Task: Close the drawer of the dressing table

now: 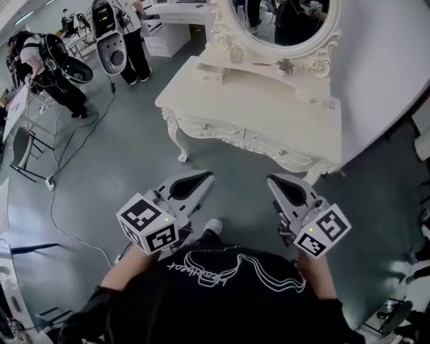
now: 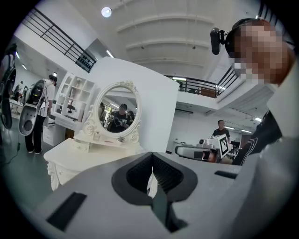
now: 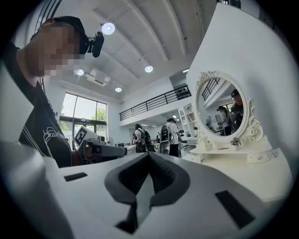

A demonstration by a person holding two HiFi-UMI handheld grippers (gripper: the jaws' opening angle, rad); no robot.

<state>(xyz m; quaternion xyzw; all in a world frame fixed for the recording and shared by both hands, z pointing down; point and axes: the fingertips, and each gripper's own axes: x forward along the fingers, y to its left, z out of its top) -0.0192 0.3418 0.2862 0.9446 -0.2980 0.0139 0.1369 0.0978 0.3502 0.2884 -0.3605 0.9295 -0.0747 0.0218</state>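
Note:
The white dressing table (image 1: 269, 94) with an oval mirror (image 1: 282, 20) stands ahead of me on a grey floor. Its drawer fronts (image 1: 265, 142) with small knobs look flush with the carved apron from here. My left gripper (image 1: 205, 177) is held low in front of my body, short of the table, jaws shut and empty. My right gripper (image 1: 272, 180) hangs beside it at the same height, also shut with nothing between the jaws. The left gripper view shows its closed tips (image 2: 152, 158) aimed toward the table (image 2: 79, 156). In the right gripper view the tips (image 3: 149, 158) are closed and the tabletop (image 3: 252, 170) lies to the right.
A white wall panel (image 1: 383, 74) backs the table. Two people with gear (image 1: 50, 64) stand at the far left, near a cable (image 1: 67, 144) that trails over the floor. A white cabinet (image 1: 168, 30) sits behind. My shoe (image 1: 213, 227) shows between the grippers.

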